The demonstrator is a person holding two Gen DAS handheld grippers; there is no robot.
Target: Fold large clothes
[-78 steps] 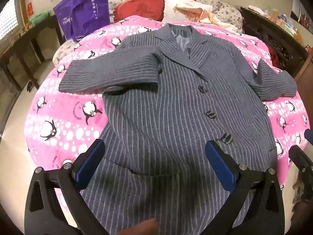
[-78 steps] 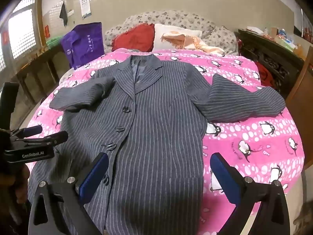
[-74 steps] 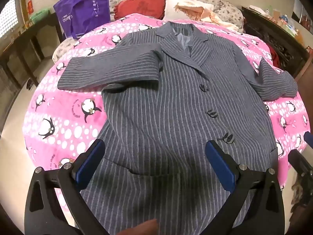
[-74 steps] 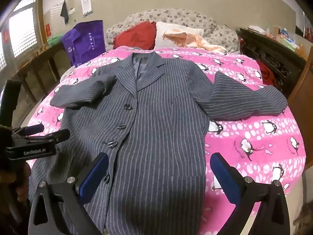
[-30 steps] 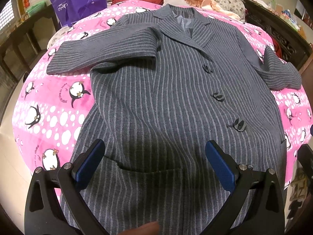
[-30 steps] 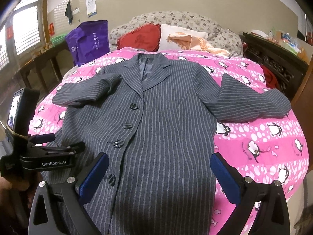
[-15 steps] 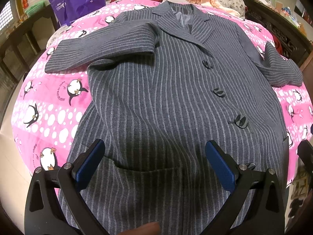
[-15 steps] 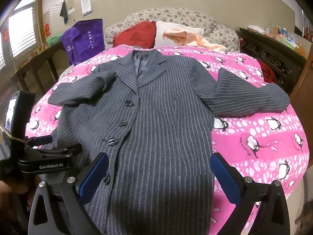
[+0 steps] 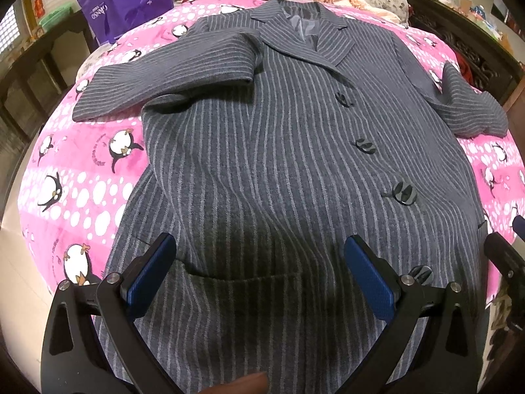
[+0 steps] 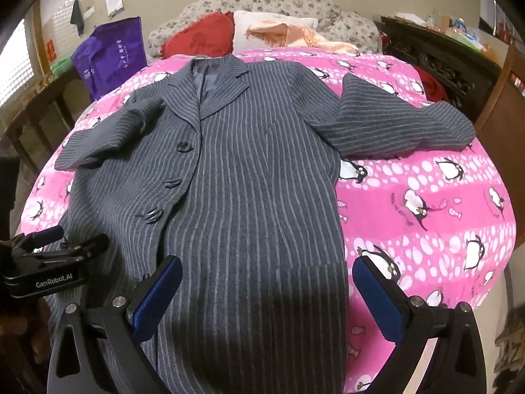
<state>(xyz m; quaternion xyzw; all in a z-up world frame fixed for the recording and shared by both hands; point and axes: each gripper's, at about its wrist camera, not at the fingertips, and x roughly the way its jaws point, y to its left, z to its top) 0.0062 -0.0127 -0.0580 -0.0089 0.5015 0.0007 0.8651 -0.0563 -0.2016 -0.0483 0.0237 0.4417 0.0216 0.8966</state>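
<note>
While the grey pinstriped coat [image 9: 272, 164] lay buttoned and face up along the pink penguin blanket [image 9: 82, 177], collar toward the pillows [image 10: 272, 29], nothing was yet folded. On the left, the left gripper [image 9: 259, 275] hovered above the hem near the pocket, jaws spread wide and empty; the left sleeve [image 9: 164, 78] was doubled across the chest. On the right, the right gripper [image 10: 267, 292] hung equally wide and empty over the lower edge, the right sleeve [image 10: 400, 124] sprawled outward. Likely risks: pinching only the top layer, or the heavy cloth slipping, leaving a skewed fold.
</note>
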